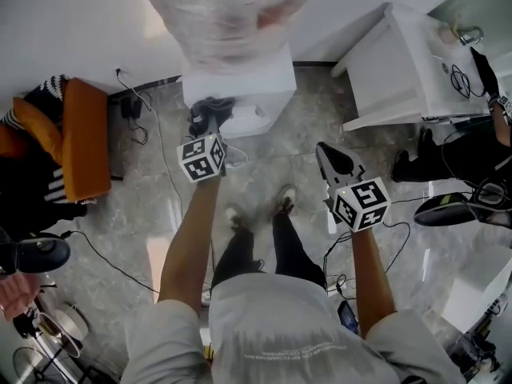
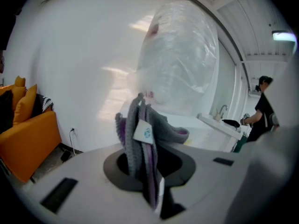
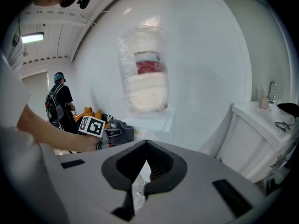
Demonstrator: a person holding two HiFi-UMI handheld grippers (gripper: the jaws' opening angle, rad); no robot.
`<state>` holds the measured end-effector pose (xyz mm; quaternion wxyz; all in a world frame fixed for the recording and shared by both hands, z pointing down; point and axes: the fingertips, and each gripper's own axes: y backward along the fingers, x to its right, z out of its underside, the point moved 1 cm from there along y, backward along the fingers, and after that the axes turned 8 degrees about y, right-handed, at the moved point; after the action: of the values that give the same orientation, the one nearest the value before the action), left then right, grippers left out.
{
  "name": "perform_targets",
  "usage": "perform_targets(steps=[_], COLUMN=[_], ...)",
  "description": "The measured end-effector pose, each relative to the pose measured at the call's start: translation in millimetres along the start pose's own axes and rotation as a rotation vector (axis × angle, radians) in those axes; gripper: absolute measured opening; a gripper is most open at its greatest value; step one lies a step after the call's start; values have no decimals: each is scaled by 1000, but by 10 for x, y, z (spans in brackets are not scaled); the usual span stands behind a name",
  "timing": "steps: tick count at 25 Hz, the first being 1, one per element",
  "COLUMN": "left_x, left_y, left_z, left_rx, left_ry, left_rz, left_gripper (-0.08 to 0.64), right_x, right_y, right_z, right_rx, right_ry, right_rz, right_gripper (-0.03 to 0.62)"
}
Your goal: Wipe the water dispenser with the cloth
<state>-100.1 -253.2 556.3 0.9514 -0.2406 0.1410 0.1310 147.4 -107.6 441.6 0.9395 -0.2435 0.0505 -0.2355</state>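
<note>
The left claw [image 1: 205, 131] is clamping a grey and purple cloth [image 2: 140, 143], its jaws closing tight on the bunched fabric, and a small white tag [image 2: 142, 130] is hanging from the folds. The claw is holding the cloth up at the near face of the white water dispenser [image 1: 240, 82], just below its top edge; whether the fabric is touching the casing cannot be told. A large bottle wrapped in clear plastic [image 1: 228, 10] is sitting on top of the dispenser, against the far white wall. The right claw [image 1: 328, 157] is hovering to the right, well apart from the dispenser, its jaws meeting at the tips and gripping nothing. The person is standing on the grey marbled floor [image 1: 144, 222], both feet showing between the two forearms. An orange sofa [image 1: 84, 138] is lying at the left, and a white worktop with a tap [image 1: 400, 62] is standing at the far right, where another person in dark clothes [image 2: 263, 107] is working.
</note>
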Motion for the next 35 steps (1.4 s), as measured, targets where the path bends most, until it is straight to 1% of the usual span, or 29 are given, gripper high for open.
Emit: perform_targets(steps=[1,5,7,9,12,13,16,17,25,30,35], left_x=[-67,-272,-352,-420,-539,-573,-638,-658,-849,-1004,-1169], left_y=[14,11,12,4,-73,-97,-155,-186,-560,-806,-1047], left_z=[-3,-39,-27,28,162,206,311,367,1039,1558,1970], left_rx=[-7,-21,-19,-20,-45,-49,-44,-46,-99,-158,-205], left_ry=[-14,-126,-147,-148,-150,-164,-246,-255,-218,-208,-184], left_rz=[-3,-18,-24,-18,-18,-24,-48,-53,-98,-130,-147], left_gripper=[46,48,48,48,48,48,48,48,48,48,48], right_x=[-51,-237,-338,-421,-474,-485,-498,-484,-159,75,138], right_y=[-30,-173,-211,-235,-332,-375,-502,-542,-830,-957,-1026], right_z=[-2,-18,-26,-15,88,131,225,250,615,897,1087], right_rx=[-1,-2,7,12,-6,-14,-23,-21,-31,-69,-92], right_ry=[-3,-8,2,21,28,29,47,53,70,93,125], right_rz=[-1,-7,-23,-39,-46,-51,-73,-80,-105,-117,-138], right_gripper=[12,12,12,13,12,12,13,12,12,12,12])
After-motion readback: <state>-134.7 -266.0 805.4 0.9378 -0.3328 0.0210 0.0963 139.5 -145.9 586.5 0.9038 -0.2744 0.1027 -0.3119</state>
